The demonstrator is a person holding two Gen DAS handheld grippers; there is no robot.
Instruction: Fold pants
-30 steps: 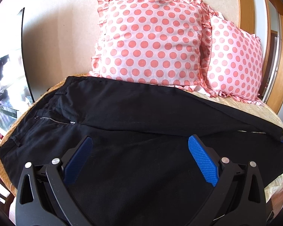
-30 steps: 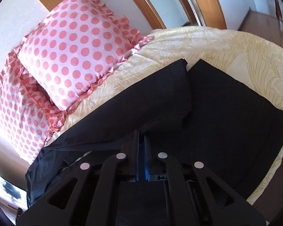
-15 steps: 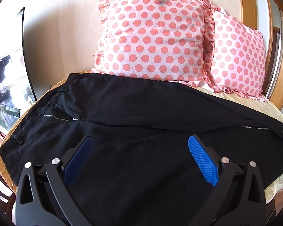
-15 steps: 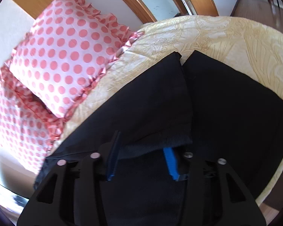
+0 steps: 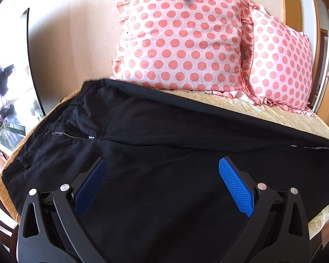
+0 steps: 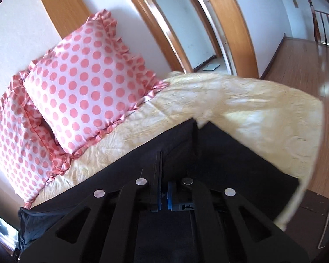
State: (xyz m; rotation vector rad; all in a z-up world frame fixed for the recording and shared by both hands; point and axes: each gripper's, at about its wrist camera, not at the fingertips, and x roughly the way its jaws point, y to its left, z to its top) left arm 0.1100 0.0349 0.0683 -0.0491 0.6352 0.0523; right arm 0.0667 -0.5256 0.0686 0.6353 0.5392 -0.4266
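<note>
Black pants (image 5: 164, 144) lie spread across the bed, waistband and zipper (image 5: 70, 135) at the left, both legs running right. My left gripper (image 5: 162, 188) is open, its blue pads (image 5: 235, 188) wide apart just above the near leg, holding nothing. In the right wrist view my right gripper (image 6: 163, 197) is shut on the black fabric of the pants (image 6: 230, 164) near the leg ends, and the cloth is lifted and drapes over the fingers.
Two pink polka-dot pillows (image 5: 182, 41) (image 6: 85, 96) lean on the wall behind the pants. The yellow bedspread (image 6: 241, 109) runs to the bed's end. Wooden door frames (image 6: 226, 28) and wood floor (image 6: 307, 65) lie beyond.
My right gripper opened half a second ago, then closed again on the pant leg and lifted it. The left gripper stayed open and shifted slightly toward the pants.
</note>
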